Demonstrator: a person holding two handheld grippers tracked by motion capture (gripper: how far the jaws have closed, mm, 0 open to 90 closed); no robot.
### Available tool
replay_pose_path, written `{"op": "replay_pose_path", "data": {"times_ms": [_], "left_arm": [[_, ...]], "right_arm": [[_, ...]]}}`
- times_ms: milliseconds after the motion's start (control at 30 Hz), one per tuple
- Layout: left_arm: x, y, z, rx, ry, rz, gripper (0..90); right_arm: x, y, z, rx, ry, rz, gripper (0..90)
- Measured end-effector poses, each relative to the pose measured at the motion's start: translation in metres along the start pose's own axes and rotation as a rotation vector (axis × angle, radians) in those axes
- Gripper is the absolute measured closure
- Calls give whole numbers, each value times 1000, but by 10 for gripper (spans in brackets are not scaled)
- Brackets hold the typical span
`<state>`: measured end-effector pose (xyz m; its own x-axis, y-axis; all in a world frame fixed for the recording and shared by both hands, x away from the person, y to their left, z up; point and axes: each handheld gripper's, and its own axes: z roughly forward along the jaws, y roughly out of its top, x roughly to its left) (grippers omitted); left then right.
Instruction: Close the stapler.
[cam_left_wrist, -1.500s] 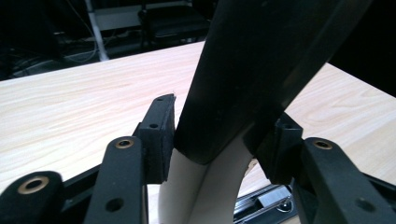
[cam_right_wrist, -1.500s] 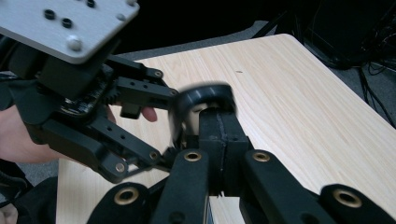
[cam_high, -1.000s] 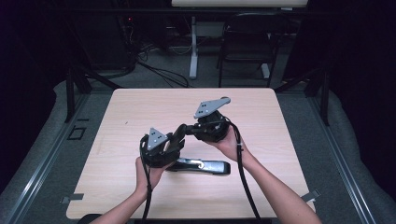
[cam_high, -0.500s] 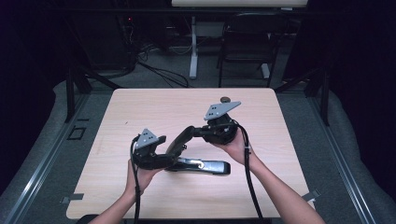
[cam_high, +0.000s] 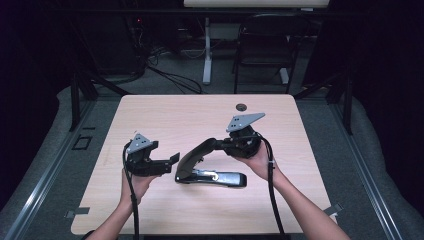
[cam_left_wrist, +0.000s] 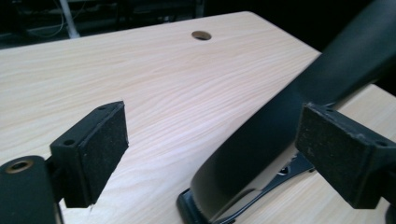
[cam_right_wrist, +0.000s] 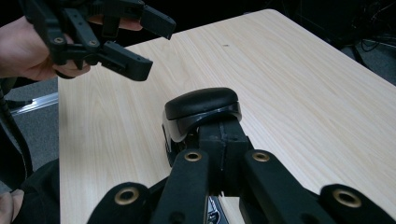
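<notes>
1. The stapler (cam_high: 210, 167) lies on the desk (cam_high: 200, 115) near your edge. Its base is flat on the wood and its black top arm is lifted up at a slant, so it is opened wide.
2. Your right claw (cam_high: 220, 146) is closed on the raised end of the arm and holds it up; in the right gripper view the jaws pinch the rounded tip (cam_right_wrist: 201, 105).
3. A second ago your left claw (cam_high: 170, 161) was at the stapler's hinge end. Now it has moved back to the left and hangs apart from it, with jaws wide open and nothing between the pads (cam_left_wrist: 100, 149).
4. In my judgement the opening step is done, and the left claw is free for what comes after.
5. There is no container on the desk, only a small round hole (cam_high: 242, 106) at the far edge.
</notes>
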<state>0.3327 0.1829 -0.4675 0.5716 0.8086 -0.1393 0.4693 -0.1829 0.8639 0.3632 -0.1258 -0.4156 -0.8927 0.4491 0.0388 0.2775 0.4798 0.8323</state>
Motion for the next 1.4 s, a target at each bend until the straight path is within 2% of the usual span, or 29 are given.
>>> {"op": "replay_pose_path", "data": {"times_ms": [400, 533, 767, 967, 1100, 1400], "left_arm": [[29, -5, 8, 56, 68, -48, 56], [35, -6, 9, 63, 77, -65, 57], [36, -5, 10, 82, 77, -62, 54], [39, -7, 12, 80, 83, -74, 50], [42, -8, 13, 99, 85, -77, 42], [48, -9, 15, 108, 98, -90, 25]], "right_arm": [[-3, -8, -4, 0, -9, 20, 900], [-5, -9, -4, 6, -7, 21, 900], [-10, -11, -4, 12, -15, 32, 900], [-12, -15, -6, 18, -13, 28, 900], [-13, -18, -9, 15, -19, 31, 900], [-17, -33, -13, 37, -29, 61, 900]]}}
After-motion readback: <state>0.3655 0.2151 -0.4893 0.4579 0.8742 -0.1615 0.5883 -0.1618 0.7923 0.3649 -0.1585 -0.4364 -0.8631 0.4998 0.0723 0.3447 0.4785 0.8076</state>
